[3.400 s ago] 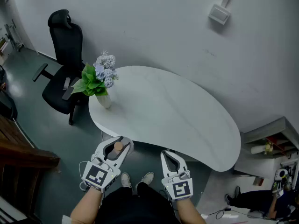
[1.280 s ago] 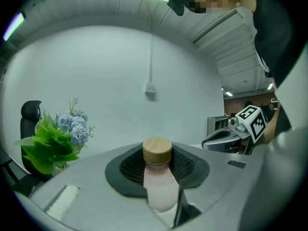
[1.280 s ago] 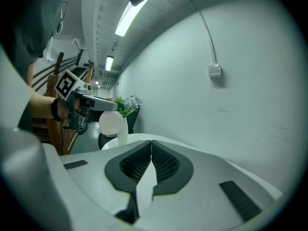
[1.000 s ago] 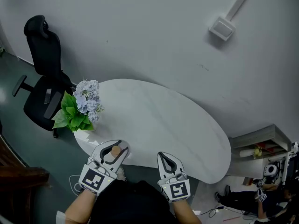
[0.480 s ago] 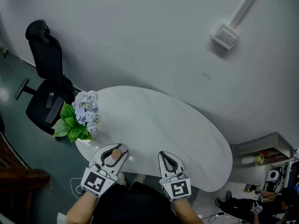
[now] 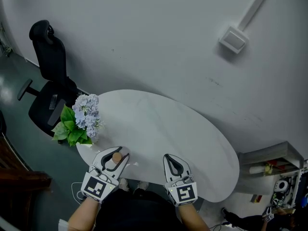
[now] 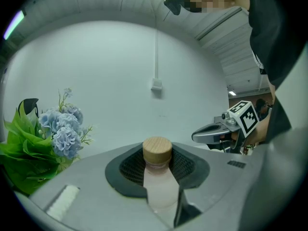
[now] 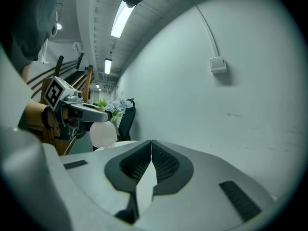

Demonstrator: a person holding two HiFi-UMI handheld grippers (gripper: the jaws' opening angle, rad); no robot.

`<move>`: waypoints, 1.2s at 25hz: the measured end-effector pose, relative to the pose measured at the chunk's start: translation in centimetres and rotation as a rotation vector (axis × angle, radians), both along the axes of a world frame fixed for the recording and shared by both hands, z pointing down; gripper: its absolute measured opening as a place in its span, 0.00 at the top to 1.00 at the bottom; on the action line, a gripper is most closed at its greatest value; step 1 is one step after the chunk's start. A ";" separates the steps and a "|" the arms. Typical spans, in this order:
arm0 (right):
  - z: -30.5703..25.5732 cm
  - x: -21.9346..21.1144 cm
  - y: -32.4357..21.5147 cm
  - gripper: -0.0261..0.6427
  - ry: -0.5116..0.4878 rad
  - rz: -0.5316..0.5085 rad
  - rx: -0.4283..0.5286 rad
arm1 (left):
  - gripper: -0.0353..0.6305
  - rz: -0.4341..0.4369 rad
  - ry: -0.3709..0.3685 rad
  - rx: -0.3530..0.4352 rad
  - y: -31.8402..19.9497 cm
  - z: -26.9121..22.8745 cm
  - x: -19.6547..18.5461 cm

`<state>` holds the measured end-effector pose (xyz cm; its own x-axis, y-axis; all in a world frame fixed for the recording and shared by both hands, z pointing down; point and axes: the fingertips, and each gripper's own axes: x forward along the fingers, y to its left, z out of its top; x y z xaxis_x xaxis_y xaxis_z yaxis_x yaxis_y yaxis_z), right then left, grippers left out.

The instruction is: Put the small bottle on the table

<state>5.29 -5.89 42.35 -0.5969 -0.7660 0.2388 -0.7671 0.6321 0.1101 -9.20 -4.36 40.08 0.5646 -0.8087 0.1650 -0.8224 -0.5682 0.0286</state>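
Small bottle (image 7: 158, 186) (wooden cap): my left fingers (image 7: 127, 170) clamp it. Right fingers (image 8: 166, 165): pressed together, empty; table (image 6: 163, 124) lies ahead.

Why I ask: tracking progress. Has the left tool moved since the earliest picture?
Yes: the left tool, holding the small bottle, has advanced over the table's near edge.

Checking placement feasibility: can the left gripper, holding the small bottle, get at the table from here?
Probably yes. The left gripper, shut on the small bottle, is at the near edge of the table; the surface ahead looks bare, with the flowers off to its left.
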 end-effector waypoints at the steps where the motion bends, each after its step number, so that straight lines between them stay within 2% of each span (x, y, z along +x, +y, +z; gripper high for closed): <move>1: 0.1 0.1 0.0 0.95 0.002 0.001 -0.001 | 0.78 -0.003 -0.002 -0.001 -0.1 0.0 0.0; 10: 1.2 1.6 0.5 0.95 0.007 0.022 -0.032 | 0.78 -0.039 -0.019 -0.022 -2.1 1.6 -0.1; 30: 2.6 3.6 0.9 0.95 0.045 0.101 -0.085 | 0.77 0.006 -0.078 -0.069 -6.3 9.6 1.5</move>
